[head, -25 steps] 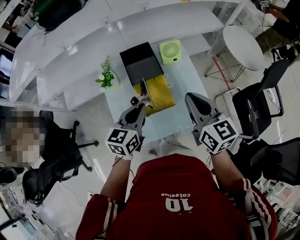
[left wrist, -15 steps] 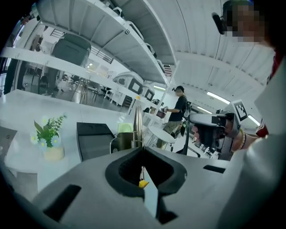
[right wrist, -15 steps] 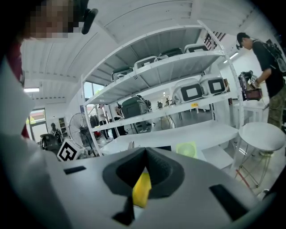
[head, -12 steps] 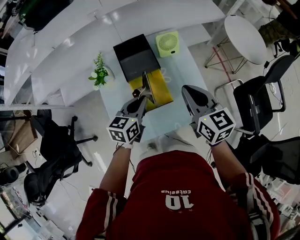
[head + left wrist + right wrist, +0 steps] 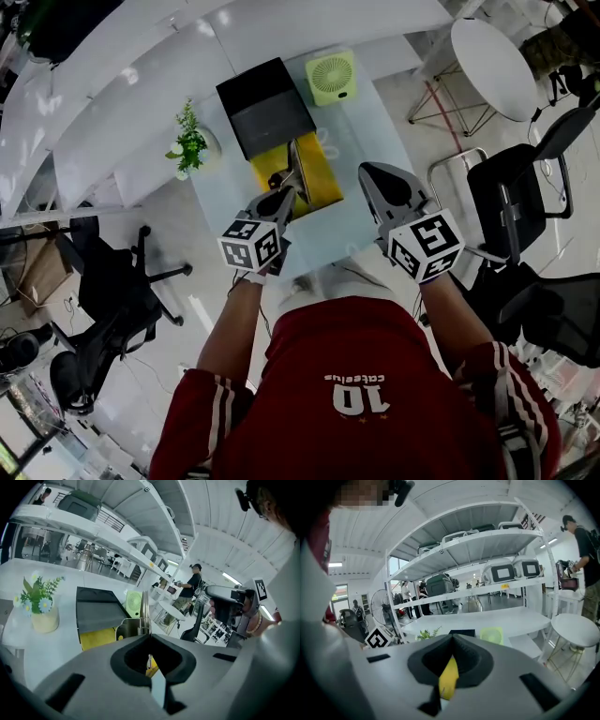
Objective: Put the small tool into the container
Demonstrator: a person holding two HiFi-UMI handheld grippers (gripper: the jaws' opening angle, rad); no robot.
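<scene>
Pinching the small tool [image 5: 143, 613] in the left gripper [image 5: 150, 636], jaws narrowed almost to touching on its lower end, with the slim metal shaft and its spring sticking out beyond the tips, upright and pointing far. Holding it over the yellow container [image 5: 323, 183], crossing the container's middle in the head view, though no view is telling whether it is touching the bottom or hanging above it. Working at a glass table [image 5: 361, 225], container lying just near of a black box [image 5: 265, 106], with a green fan [image 5: 332, 77] off to the far right and a potted plant [image 5: 187, 145] to the left. Holding the right gripper [image 5: 451, 638] idle to the right of the container, jaws together on nothing, only a sliver of yellow showing through the gap beneath them. Judging the step as the lowering-in, close to the end of the task. Doing it well probably meaning tipping the shaft down so its whole length is lying inside the walls before letting go. Aiming for the open yellow floor rather than the far wall by the black box, and getting low first to avoid a bounce out. Then spreading the jaws only a little and backing off toward the near side without snagging the spring.
</scene>
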